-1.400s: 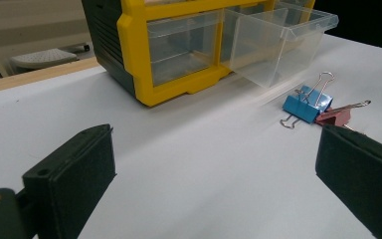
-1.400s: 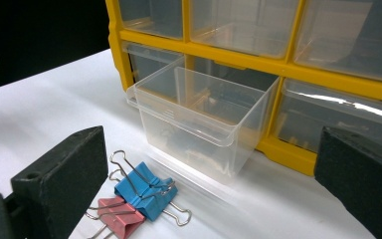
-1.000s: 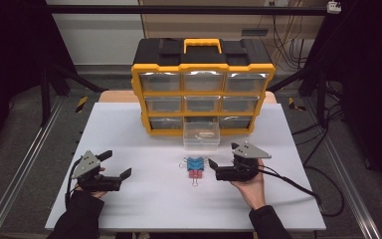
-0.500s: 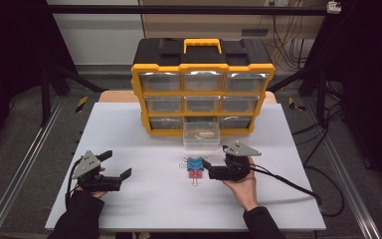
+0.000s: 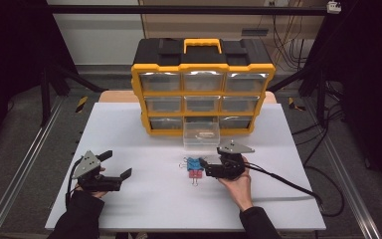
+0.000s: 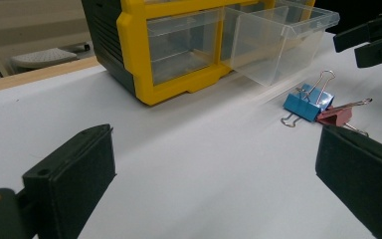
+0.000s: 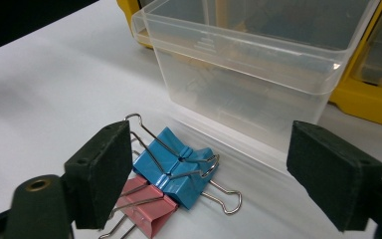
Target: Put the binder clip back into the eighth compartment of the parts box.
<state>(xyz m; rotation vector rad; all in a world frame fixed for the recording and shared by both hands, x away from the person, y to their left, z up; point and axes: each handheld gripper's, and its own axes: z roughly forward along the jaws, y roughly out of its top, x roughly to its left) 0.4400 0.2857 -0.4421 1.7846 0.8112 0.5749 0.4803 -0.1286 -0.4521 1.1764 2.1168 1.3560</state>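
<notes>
A blue binder clip [image 5: 193, 163] [image 7: 176, 172] [image 6: 307, 102] lies on the white table [image 5: 149, 144], with a pink binder clip [image 5: 195, 174] [image 7: 142, 206] [image 6: 337, 115] touching it on the near side. A clear drawer [image 5: 201, 133] [image 7: 258, 59] [image 6: 278, 37] is pulled out of the bottom middle of the yellow and black organizer [image 5: 203, 84] [image 6: 144, 45]. My right gripper [image 5: 202, 166] [image 7: 224, 174] is open right beside the clips, its jaws on either side of them. At the table's front left, my left gripper [image 5: 115, 164] [image 6: 214, 184] is open and holds nothing.
The organizer stands at the back middle of the table with its other drawers shut. A black cable [image 5: 288, 184] trails from the right gripper toward the table's right edge. Dark frame rails run along both sides of the table.
My right gripper has moved left and a little forward until its jaws flank the two clips. The left gripper has stayed put.
</notes>
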